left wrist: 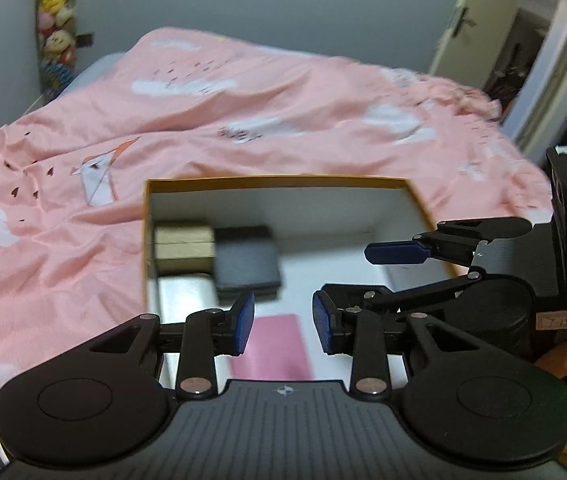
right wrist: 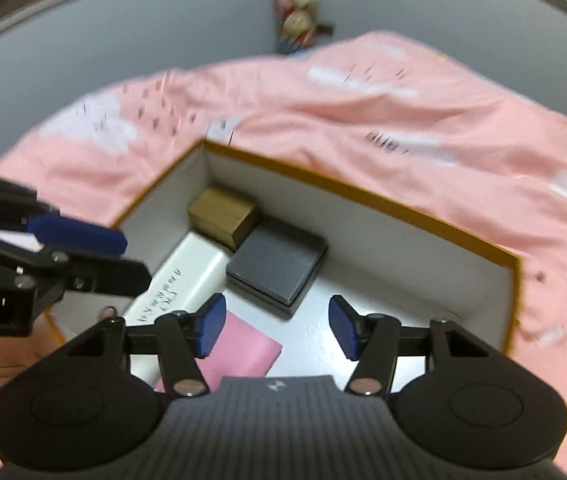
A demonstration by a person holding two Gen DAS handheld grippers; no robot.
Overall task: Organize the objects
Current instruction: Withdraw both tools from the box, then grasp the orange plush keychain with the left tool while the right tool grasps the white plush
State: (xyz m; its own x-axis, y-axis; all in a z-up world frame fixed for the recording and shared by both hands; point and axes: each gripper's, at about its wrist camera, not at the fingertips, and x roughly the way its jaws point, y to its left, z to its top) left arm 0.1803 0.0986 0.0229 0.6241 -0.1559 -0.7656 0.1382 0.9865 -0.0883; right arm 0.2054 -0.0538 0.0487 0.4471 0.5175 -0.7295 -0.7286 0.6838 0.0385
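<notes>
An open cardboard box [left wrist: 275,181] [right wrist: 363,190] with white inside walls lies on the pink bed cover. Inside it are a tan block [left wrist: 182,246] [right wrist: 221,218], a dark grey flat case [left wrist: 248,262] [right wrist: 279,268], a white carton [left wrist: 187,294] [right wrist: 181,286] and a pink flat piece [left wrist: 273,346] [right wrist: 239,350]. My left gripper [left wrist: 283,322] is open and empty above the pink piece. My right gripper [right wrist: 277,326] is open and empty over the box floor. The right gripper also shows at the right of the left wrist view [left wrist: 395,254], and the left gripper at the left of the right wrist view [right wrist: 79,236].
The pink bed cover [left wrist: 243,112] [right wrist: 363,120] with cloud prints spreads all around the box. A grey wall and a strip of plush toys [left wrist: 57,20] stand behind the bed. An open door [left wrist: 479,28] is at the far right.
</notes>
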